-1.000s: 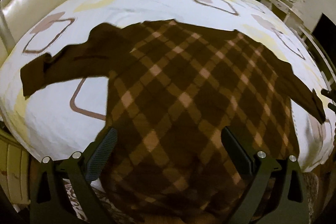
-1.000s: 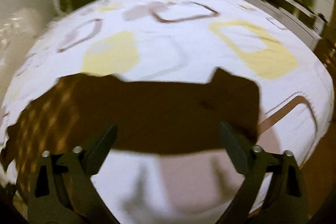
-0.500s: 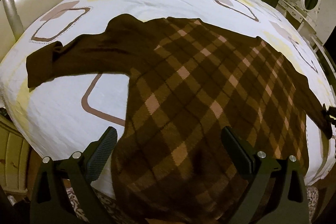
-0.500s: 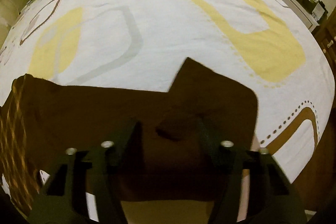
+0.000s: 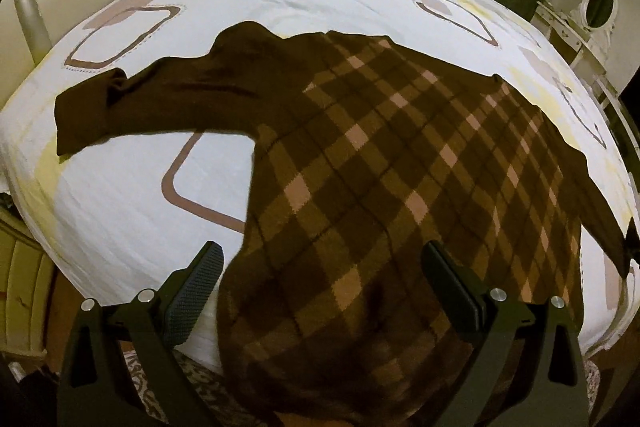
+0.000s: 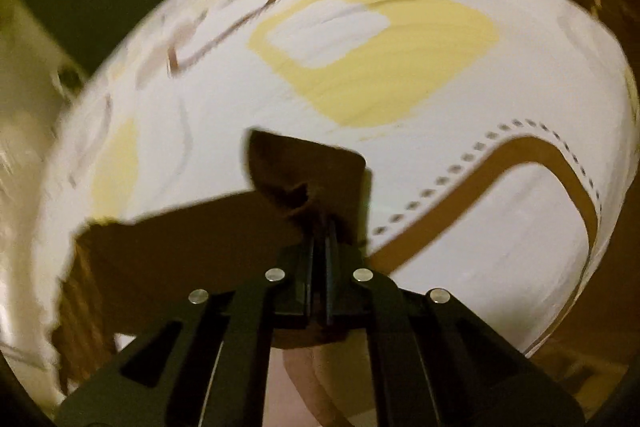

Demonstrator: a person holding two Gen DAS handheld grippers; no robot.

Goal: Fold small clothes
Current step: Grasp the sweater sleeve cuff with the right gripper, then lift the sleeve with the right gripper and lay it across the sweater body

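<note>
So at this point your brown argyle sweater was lying spread out flat on the bed, front up, over that white sheet with the tan and yellow rounded squares. From the left wrist view, one plain brown sleeve stretched out to the left across the sheet, and the other sleeve ran off toward the right edge of the bed. Your left gripper was hanging over the sweater's lower hem with its jaws wide apart, nothing between the pads; the right-hand finger sat over the diamond-pattern fabric while the left-hand finger was over bare sheet just off the sweater's side edge. I couldn't tell whether either one was actually touching the cloth. Your right gripper was a different story: its jaws had just been closing and were squeezed together on the cuff end of the right sleeve, with the dark fabric bunched up and puckered right at the fingertips. The rest of that sleeve trailed off to the left of the jaws toward the patterned body at the frame's edge. That view was pretty smeared with motion blur, so fine detail was lost.
</note>
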